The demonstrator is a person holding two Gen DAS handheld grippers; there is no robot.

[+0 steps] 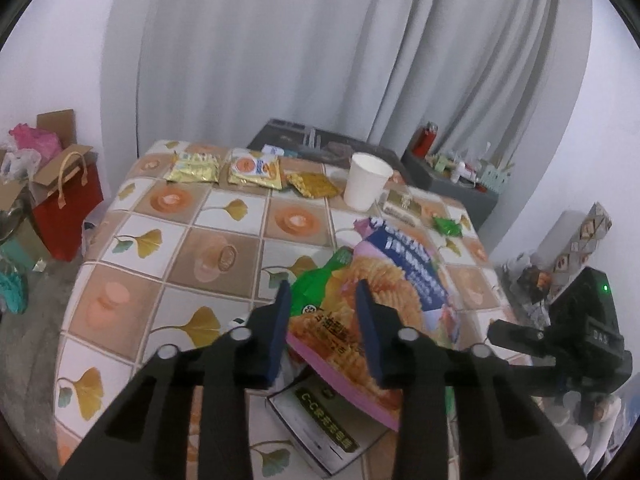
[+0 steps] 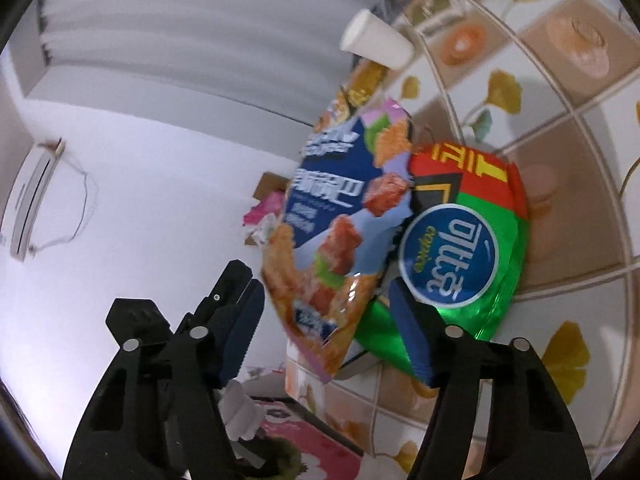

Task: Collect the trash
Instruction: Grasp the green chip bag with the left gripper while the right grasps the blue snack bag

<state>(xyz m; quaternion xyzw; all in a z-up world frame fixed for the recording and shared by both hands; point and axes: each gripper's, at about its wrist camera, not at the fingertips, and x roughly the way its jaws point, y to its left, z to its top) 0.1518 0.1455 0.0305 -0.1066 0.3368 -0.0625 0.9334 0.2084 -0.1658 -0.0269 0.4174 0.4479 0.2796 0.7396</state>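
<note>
1. The trash is spread on a table [image 1: 132, 216] with a tiled cloth. Nearest lies a large pink and blue snack bag [image 1: 384, 280], partly on top of a green snack bag [image 1: 320, 280] and of a flat box [image 1: 316, 428] at the near edge.
2. Further back are seen two gold wrappers [image 1: 194, 167], a third one [image 1: 314, 185], a small green wrapper [image 1: 449, 226] and an upright white paper cup [image 1: 366, 186].
3. The left gripper [image 1: 326, 296] is placed at the near end of the large bag. Its jaws stand apart on each side of the bag, and no pressing of the pads on the film can be seen, so nothing is held by it.
4. The right gripper [image 2: 320, 312] is reached in from the side. Its jaws are wide, with the end of the large bag [image 2: 332, 216] and the green bag [image 2: 460, 248] between them; a clamp is not seen.
5. The bags are judged to be light, thin and limp. The glossy film is probably slippery, so it may slide out of a weak pinch.
6. A hold is best taken on a sealed edge or a corner, where the film is doubled and flat.
7. The cup is judged light and easy to crush; a gentle hold at the rim is advised.
</note>
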